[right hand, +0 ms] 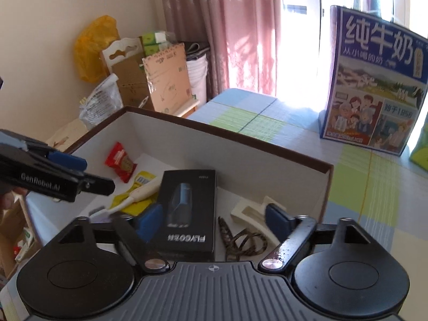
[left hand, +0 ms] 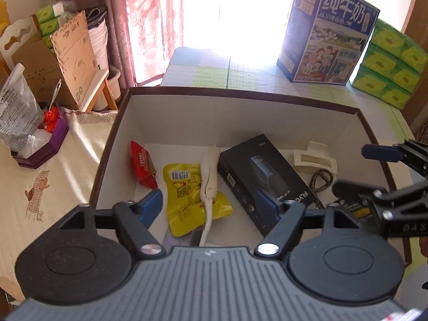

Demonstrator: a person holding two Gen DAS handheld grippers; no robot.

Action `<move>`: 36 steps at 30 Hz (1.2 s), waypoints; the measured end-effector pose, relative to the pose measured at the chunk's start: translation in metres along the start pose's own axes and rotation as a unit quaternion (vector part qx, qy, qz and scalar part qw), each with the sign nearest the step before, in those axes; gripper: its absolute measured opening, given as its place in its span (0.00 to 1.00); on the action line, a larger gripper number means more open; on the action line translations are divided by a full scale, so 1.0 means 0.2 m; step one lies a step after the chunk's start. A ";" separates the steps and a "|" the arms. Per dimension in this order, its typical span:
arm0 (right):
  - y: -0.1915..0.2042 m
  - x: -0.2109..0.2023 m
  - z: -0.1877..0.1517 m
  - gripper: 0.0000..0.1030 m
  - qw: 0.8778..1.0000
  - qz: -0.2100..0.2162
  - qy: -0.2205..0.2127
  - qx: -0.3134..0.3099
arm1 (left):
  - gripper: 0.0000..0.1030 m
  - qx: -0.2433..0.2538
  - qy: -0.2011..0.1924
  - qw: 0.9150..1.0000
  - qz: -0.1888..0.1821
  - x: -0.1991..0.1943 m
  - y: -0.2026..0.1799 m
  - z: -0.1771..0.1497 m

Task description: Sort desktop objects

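Box fills mid-frame, already holding the black carton; both the left gripper and right gripper hover released — dipping carelessly risks snagging the comb.

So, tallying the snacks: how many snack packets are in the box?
2: a red packet by the left wall, and a yellow packet beside it under the white brush. More may be hidden.

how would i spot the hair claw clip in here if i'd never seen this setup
Look inside the open white-lined box on the table. At its right end, beyond the black shaver box, lies the hair claw clip: the only cream, toothed, hollow-framed piece there, beside a dark patterned hair tie.
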State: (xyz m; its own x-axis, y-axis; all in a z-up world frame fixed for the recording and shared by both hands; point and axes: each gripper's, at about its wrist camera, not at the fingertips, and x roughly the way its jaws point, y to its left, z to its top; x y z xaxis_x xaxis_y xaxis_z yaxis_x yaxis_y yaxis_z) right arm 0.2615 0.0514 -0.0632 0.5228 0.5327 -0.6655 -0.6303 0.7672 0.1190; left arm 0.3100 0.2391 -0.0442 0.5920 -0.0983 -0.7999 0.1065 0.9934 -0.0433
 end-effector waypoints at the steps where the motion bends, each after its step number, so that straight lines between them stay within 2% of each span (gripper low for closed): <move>1: 0.01 -0.03 -0.01 0.89 1.000 -0.001 -0.004 -0.004 | 0.77 -0.001 -0.004 1.000 0.002 -0.02 0.00 -0.01; 4: 0.04 -0.12 -0.06 0.98 1.000 -0.002 -0.016 -0.011 | 0.82 0.003 -0.016 1.000 0.012 -0.10 -0.02 -0.05; 9: 0.07 -0.25 -0.11 0.98 1.000 -0.004 -0.013 -0.005 | 0.91 0.005 -0.039 0.999 0.023 -0.23 -0.06 -0.12; 17: 0.13 -0.42 -0.19 0.98 1.000 -0.021 -0.010 -0.008 | 0.96 0.003 -0.067 0.997 0.023 -0.41 -0.16 -0.24; 22: 0.17 -0.53 -0.27 0.98 0.999 -0.033 -0.012 -0.013 | 0.97 -0.009 -0.082 0.996 0.030 -0.52 -0.20 -0.33; 36: 0.20 -0.79 -0.50 0.98 0.999 -0.025 0.016 -0.012 | 0.97 -0.037 -0.090 0.994 0.041 -0.74 -0.37 -0.57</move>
State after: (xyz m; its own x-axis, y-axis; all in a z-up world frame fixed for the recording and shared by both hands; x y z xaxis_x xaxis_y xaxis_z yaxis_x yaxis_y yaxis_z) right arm 0.0962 -0.0378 -0.0274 0.5351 0.4823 -0.6936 -0.6180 0.7833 0.0678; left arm 0.1238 0.1863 0.0089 0.7300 -0.0189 -0.6832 -0.0038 0.9995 -0.0317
